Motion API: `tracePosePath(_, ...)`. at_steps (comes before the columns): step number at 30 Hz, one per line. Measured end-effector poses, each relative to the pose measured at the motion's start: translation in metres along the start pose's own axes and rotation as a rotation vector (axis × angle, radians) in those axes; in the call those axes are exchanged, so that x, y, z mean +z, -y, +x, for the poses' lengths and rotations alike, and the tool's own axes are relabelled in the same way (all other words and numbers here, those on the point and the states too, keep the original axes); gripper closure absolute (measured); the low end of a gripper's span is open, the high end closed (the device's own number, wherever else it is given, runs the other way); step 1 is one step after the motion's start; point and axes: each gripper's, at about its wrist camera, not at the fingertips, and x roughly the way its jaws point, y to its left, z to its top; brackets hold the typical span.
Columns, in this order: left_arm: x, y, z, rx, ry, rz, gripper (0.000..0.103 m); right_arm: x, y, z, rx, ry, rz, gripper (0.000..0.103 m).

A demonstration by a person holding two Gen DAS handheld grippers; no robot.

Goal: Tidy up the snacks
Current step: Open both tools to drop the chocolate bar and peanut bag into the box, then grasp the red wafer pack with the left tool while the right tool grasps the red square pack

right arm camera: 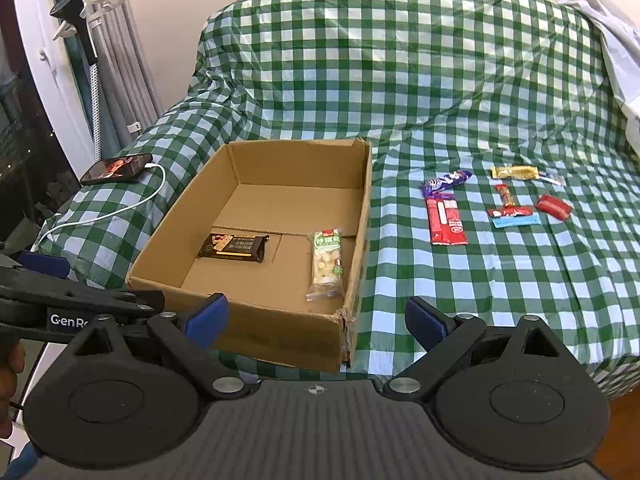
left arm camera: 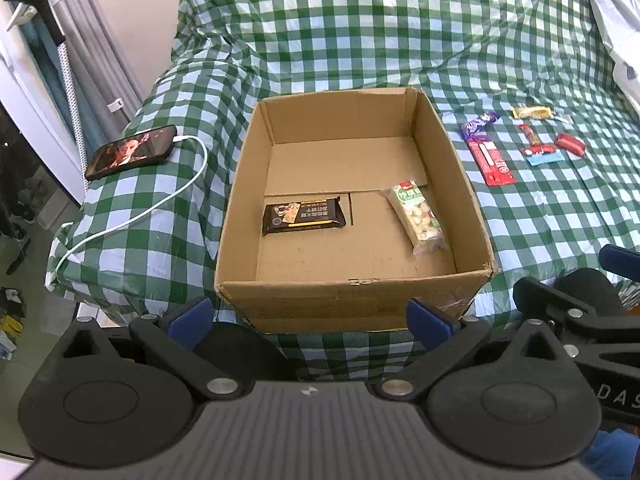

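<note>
While both the left gripper (left arm camera: pixel 310 322) and right gripper (right arm camera: pixel 316 320) hang wide open and empty, approach the long red packet (right arm camera: pixel 446 220) from above. Close across its narrow width, then carry it into the cardboard box (right arm camera: pixel 352 216).

Print on the snack wrappers (right arm camera: pixel 448 219) too small to read; charging cable (left arm camera: pixel 120 224) runs off over the bed edge

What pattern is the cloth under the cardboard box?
A green-and-white checked cloth, clearest in the right wrist view, lies under the cardboard box.
</note>
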Motion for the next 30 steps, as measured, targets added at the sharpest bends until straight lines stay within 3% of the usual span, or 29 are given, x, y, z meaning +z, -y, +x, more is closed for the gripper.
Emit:
tracePosePath(9,0.028,0.036,0.018,-0.018,-0.039,0.063,0.0,0.005,0.048,0.009,-0.03,0.009,0.082,0.008)
tracePosePath(20,0.106,0.127,0.056,-0.105,-0.075,0.145,0.0,0.002,0.18,0.028,-0.213,0.025,0.268,0.008)
tracePosePath(25,0.15,0.185,0.102,-0.119,-0.1,0.185,0.0,0.008,0.262,0.045,-0.291,0.064,0.292,0.008)
tracePosePath(30,0.191,0.244,0.175,-0.114,-0.151,0.176,0.0,0.037,0.325,0.099,-0.365,0.139,0.261,0.007)
